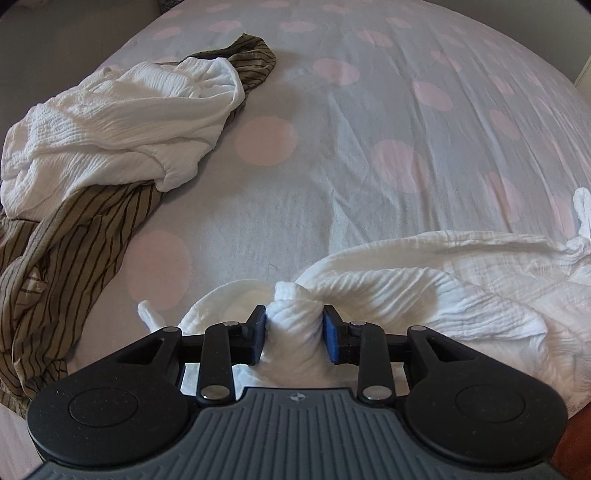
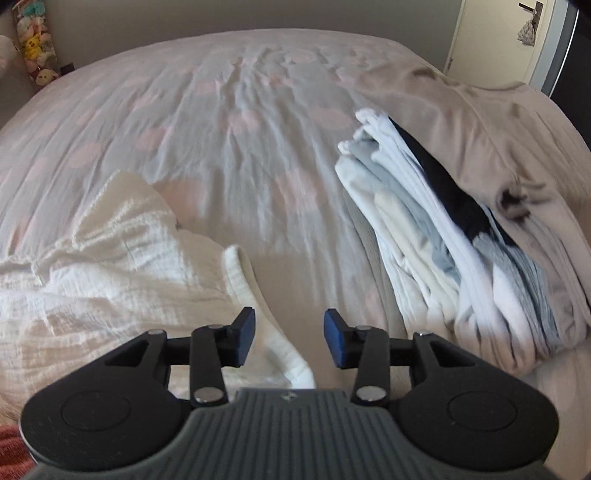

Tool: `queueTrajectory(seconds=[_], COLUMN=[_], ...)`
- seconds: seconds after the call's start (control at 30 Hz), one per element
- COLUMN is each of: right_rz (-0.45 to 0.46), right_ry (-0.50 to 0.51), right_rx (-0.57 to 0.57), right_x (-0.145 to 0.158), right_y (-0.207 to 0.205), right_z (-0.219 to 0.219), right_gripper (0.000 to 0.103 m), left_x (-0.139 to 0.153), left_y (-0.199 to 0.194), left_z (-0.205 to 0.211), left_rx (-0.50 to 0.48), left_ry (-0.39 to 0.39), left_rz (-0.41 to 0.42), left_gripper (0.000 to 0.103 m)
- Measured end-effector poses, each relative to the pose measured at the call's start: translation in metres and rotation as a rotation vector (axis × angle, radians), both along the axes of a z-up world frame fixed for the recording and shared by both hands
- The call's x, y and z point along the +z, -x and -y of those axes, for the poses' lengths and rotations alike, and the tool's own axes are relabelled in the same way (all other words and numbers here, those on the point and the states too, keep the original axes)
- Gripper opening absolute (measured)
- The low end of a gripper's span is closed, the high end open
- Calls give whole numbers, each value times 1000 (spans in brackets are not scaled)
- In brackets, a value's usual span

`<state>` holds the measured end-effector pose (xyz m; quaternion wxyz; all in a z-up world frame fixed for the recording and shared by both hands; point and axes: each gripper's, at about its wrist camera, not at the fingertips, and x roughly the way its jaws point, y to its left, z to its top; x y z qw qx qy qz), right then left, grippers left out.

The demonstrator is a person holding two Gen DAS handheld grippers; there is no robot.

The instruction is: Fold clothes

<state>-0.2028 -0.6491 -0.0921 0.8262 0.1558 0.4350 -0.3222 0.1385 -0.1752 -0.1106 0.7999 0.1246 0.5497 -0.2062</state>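
Note:
A white crinkled garment (image 1: 424, 295) lies spread on the bed at the lower right of the left wrist view. My left gripper (image 1: 294, 334) is shut on a bunched fold of it between the blue pads. The same white garment (image 2: 103, 266) fills the lower left of the right wrist view. A narrow strap or edge of it runs under my right gripper (image 2: 289, 341), which stands open just above the cloth with nothing pinched between its fingers.
A second white crinkled garment (image 1: 118, 122) lies tangled with a brown striped one (image 1: 62, 258) at the left. A stack of folded clothes (image 2: 454, 236) sits at the right of the bed. The bedspread (image 2: 240, 122) is pale with pink spots. A door (image 2: 495, 33) stands beyond.

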Motion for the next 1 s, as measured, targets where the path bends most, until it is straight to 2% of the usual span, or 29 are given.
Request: queueTrajectory(seconds=[0.13, 0.2, 0.23, 0.27, 0.37, 0.47, 0.53, 0.57, 0.6, 0.63, 0.7, 0.77, 0.93, 1.0], right_rz=[41, 56, 60, 64, 78, 100, 109, 110, 112, 115, 101, 93, 113, 116], right_ry=[-62, -109, -129, -144, -182, -197, -193, -190, -192, -196, -158, -87, 31, 76], right_rx=[0, -15, -20, -22, -48, -62, -56, -35, -14, 4, 22, 16, -38, -50], right_x=[-17, -33, -41, -47, -68, -81, -81, -80, -78, -76, -69, -58, -21, -4], right_y=[-28, -41, -47, -51, -64, -70, -72, -73, -74, -75, -77, -79, -78, -79], right_z=[18, 30, 36, 40, 52, 56, 53, 49, 44, 41, 33, 30, 49, 58], right_gripper=[46, 46, 46, 48, 66, 68, 61, 43, 20, 16, 11, 11, 10, 10], left_x=[-1, -3, -4, -5, -9, -12, -14, -14, -14, -14, -13, -8, 17, 22], left_y=[-1, -2, -2, -3, -5, -5, -4, -4, -3, -2, 0, 2, -7, -12], left_z=[-3, -3, -3, -3, -4, -1, 2, 4, 6, 8, 11, 12, 13, 27], left_rx=[6, 6, 9, 14, 30, 34, 28, 25, 19, 12, -1, -7, -12, -43], left_ry=[6, 2, 0, 1, 1, -9, -19, -23, -27, -30, -36, -35, 16, 23], left_rz=[-21, -29, -32, -38, -52, -61, -59, -58, -54, -50, -38, -15, 64, 94], left_gripper=[33, 40, 41, 41, 42, 42, 42, 39, 32, 31, 24, 21, 19, 19])
